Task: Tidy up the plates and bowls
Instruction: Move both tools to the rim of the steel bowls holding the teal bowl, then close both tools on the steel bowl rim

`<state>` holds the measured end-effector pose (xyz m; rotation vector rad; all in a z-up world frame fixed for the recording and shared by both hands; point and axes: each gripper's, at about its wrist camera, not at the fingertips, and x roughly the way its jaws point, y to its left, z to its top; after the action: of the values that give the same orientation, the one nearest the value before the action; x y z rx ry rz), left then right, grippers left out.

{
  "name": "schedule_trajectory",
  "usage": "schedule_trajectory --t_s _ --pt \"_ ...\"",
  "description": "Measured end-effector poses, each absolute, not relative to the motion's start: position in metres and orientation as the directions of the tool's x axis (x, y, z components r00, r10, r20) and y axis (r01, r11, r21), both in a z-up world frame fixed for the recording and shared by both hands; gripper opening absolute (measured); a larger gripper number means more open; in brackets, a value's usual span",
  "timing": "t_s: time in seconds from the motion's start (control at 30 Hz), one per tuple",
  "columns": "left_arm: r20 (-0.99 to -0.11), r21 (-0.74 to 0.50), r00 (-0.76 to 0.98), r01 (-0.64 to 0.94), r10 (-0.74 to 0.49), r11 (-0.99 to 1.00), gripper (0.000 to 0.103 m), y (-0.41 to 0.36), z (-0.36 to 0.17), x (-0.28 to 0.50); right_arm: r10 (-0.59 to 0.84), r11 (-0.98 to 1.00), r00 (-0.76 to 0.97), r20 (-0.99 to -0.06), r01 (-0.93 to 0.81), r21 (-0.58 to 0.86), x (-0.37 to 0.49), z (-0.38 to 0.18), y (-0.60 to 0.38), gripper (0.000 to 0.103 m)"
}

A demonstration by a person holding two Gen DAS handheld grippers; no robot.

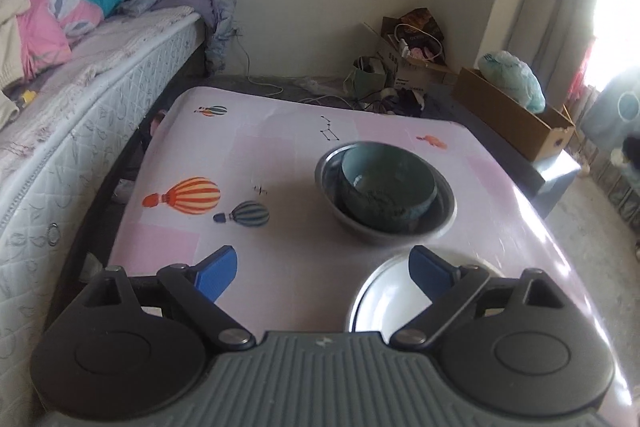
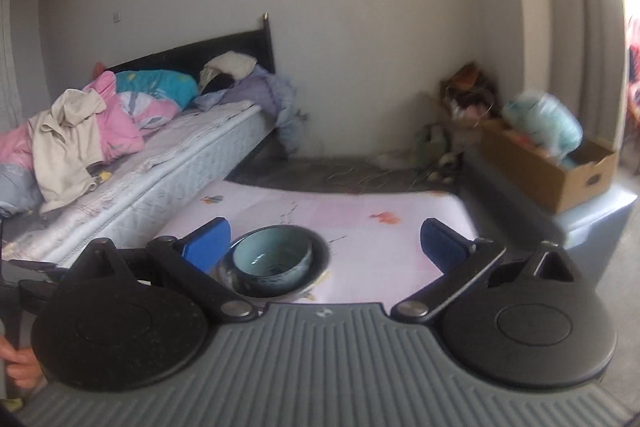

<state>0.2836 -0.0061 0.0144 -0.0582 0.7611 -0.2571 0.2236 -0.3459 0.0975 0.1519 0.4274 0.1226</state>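
Note:
A blue-green ceramic bowl [image 1: 386,187] sits nested inside a wider grey metal bowl [image 1: 442,215] near the middle of the pink table. Nearer to me lies a white plate [image 1: 384,301], partly behind my left gripper's right finger. My left gripper [image 1: 324,273] hangs above the table's near side, open, nothing between its blue pads. In the right wrist view the same blue-green bowl [image 2: 272,257] rests in the grey bowl [image 2: 322,251]. My right gripper [image 2: 326,245] is raised above and behind them, open wide and empty.
The table carries a pink cloth [image 1: 248,155] printed with balloons. A bed [image 1: 80,99] piled with clothes runs along the left. Cardboard boxes [image 1: 516,111], bags and cables clutter the floor by the far wall. A hand [image 2: 20,367] shows at the lower left.

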Motion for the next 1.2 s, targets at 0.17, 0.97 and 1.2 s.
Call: schedule_trajectory --t_s 0.17,0.97,1.2 --pt "-0.699 -0.259 0.649 0.163 -0.301 0.952 0.069 -0.002 -0.005 0.338 0.235 0.945 0.823 -0.517 -0.069 0.320 0.300 0.055 -0.353 0.100" --pt "-0.800 -0.349 0.508 0.042 -0.321 0.936 0.027 -0.021 -0.066 0.437 0.355 0.857 0.615 -0.704 0.087 0.508 0.438 -0.084 -0.343 0.042" --pt "-0.808 -0.348 0.496 0.035 -0.318 0.937 0.018 -0.028 -0.073 0.446 0.356 0.859 0.600 -0.717 0.091 0.503 0.448 -0.089 -0.338 0.035"
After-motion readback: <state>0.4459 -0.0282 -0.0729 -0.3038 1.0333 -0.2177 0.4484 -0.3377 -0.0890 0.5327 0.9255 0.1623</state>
